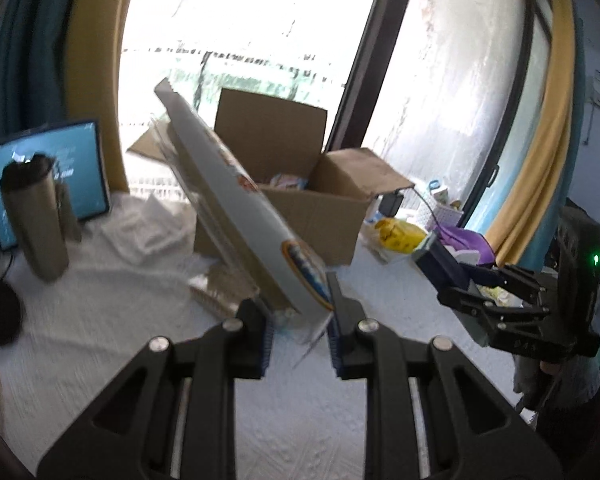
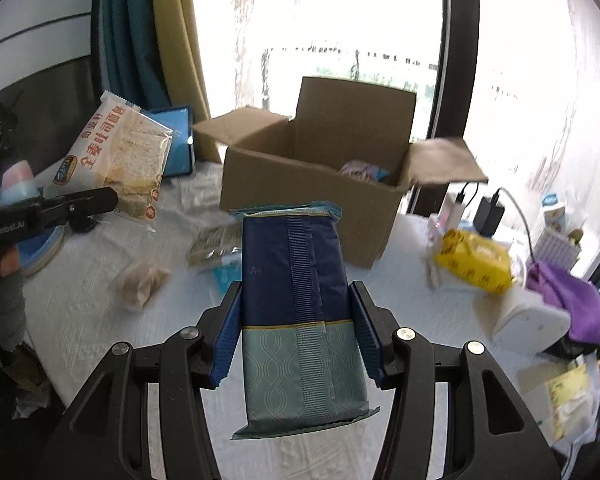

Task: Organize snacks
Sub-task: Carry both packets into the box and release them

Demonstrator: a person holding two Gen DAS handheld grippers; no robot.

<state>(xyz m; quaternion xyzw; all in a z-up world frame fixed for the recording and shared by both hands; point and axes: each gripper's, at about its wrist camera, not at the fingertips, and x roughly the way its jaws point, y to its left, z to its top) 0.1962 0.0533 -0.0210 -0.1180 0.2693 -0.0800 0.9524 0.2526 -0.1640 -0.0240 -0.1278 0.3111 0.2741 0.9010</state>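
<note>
My left gripper [image 1: 300, 312] is shut on a toast bread packet [image 1: 240, 200], held edge-on above the white cloth in front of the open cardboard box [image 1: 300, 208]. The right wrist view shows the same packet [image 2: 112, 160] face-on at the left, in the left gripper [image 2: 100, 200]. My right gripper [image 2: 296, 320] is shut on a dark blue and teal snack pack [image 2: 296, 304], held above the table short of the box [image 2: 312, 196]. The right gripper [image 1: 460, 280] also shows at the right of the left wrist view. A few snacks lie inside the box.
Loose snacks lie on the cloth: a small brown bun [image 2: 140, 280], a clear packet [image 2: 212, 244], a yellow pack [image 2: 476, 264]. A steel tumbler [image 1: 36, 216] and blue tablet [image 1: 80, 168] stand left. Purple cloth [image 2: 568, 300], chargers and a basket sit right by the window.
</note>
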